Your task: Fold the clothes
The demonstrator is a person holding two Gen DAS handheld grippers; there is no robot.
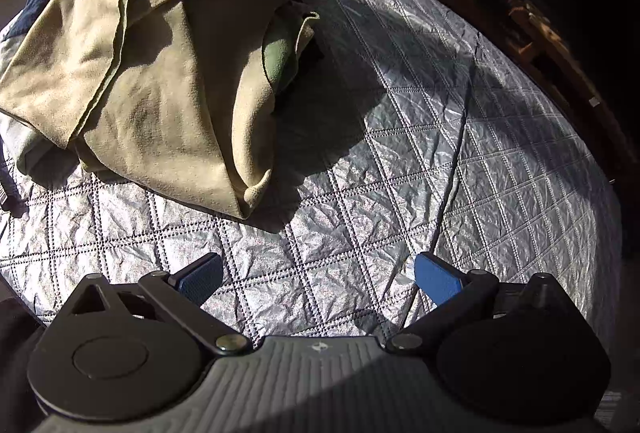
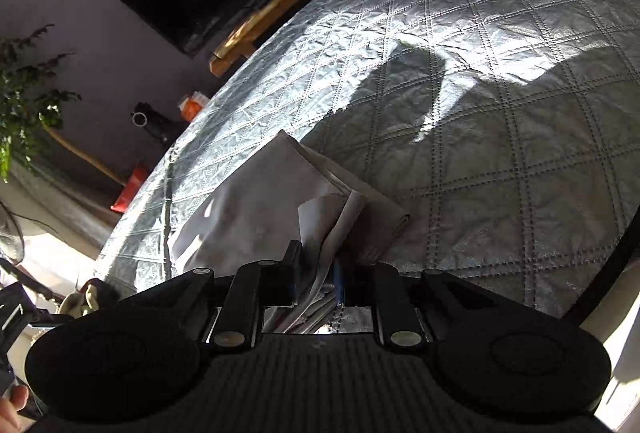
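Gripping a folded white garment (image 2: 272, 217) in the right tongs (image 2: 318, 273), pinched shut on its bunched near edge, layers stacked flat and fanning away toward the upper left over the grey quilted bed (image 2: 500, 161). Sitting close to the bed's near-left border, long axis running away from the tongs toward the far edge. Looks like a finished fold being set down or shifted, judging by the tidy layers.

Hanging spread wide over bare quilt, the left tongs (image 1: 318, 279), blue pads (image 1: 436, 279) well apart and holding nothing. Lying ahead and to the left of them, a crumpled beige fleece garment (image 1: 152, 73), heaped in loose folds with a green piece (image 1: 280, 61) tucked beneath its right side. Near corner of the fleece pointing down toward the left tongs, long axis slanting away up-left. Nearer by far to the left hand, so probably the next pick, reached forward and leftward at that low corner.
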